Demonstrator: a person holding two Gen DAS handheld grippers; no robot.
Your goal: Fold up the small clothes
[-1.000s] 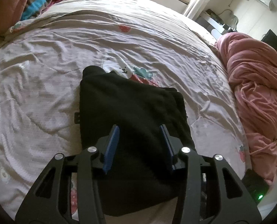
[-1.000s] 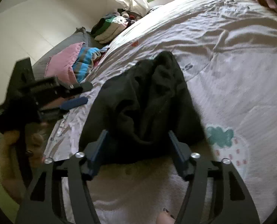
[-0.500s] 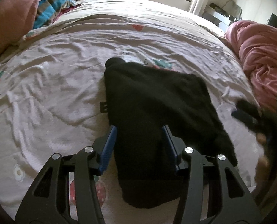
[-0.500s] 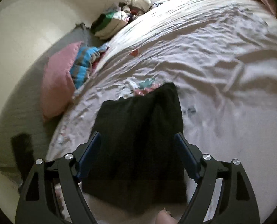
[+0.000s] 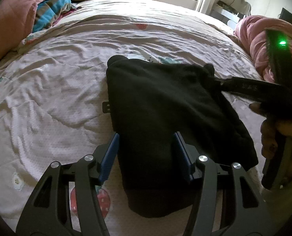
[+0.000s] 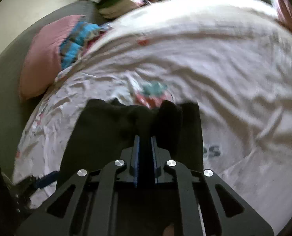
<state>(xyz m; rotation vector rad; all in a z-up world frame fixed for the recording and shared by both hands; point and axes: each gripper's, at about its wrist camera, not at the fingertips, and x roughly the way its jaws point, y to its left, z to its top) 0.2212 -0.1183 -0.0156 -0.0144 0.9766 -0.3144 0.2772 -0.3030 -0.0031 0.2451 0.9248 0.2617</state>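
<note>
Fingers first: the right gripper (image 6: 145,137) has just snapped closed, its blue pads pinching a bunched corner of the black garment (image 5: 161,102) at the garment's far right edge. The left gripper (image 5: 146,149) has been easing open and now stands about half open, straddling the garment's near end with no pad pressing on it. That garment lies flat in the middle of the bed (image 5: 53,82), and a printed strawberry (image 5: 101,200) peeks out by its near left corner. My read: a fold is starting, and the pinched corner wants lifting and carrying across the garment while the left end stays put. Only the left wrist view shows the person's hand (image 5: 277,137) on the right gripper's handle; only the right wrist view shows the pinch itself, though blurred.
</note>
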